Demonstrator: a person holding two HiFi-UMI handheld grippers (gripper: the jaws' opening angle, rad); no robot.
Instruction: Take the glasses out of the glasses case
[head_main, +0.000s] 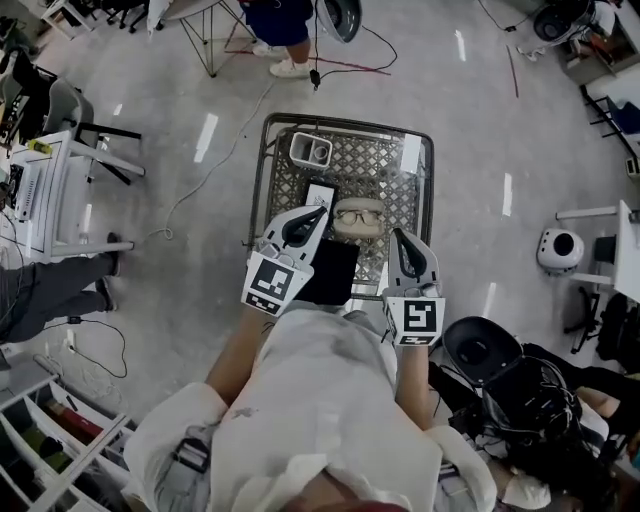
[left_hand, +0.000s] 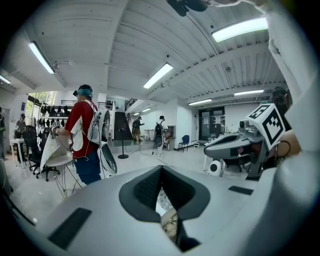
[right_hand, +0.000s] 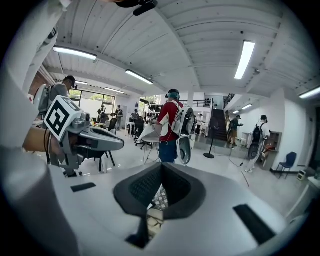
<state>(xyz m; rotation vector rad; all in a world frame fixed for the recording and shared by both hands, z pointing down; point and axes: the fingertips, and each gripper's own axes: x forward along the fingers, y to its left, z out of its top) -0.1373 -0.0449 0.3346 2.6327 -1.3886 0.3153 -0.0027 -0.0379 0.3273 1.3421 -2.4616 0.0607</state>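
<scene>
Left gripper and right gripper both clenched, empty, above the mesh table. Glasses rest on the beige glasses case. Probably the approach step. Next: open one, descend, pinch the frame.

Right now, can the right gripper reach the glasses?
Probably yes: the right gripper sits just right of the glasses, which lie uncovered on the case, with nothing between. Its jaws are together, so they would need to open first.
</scene>
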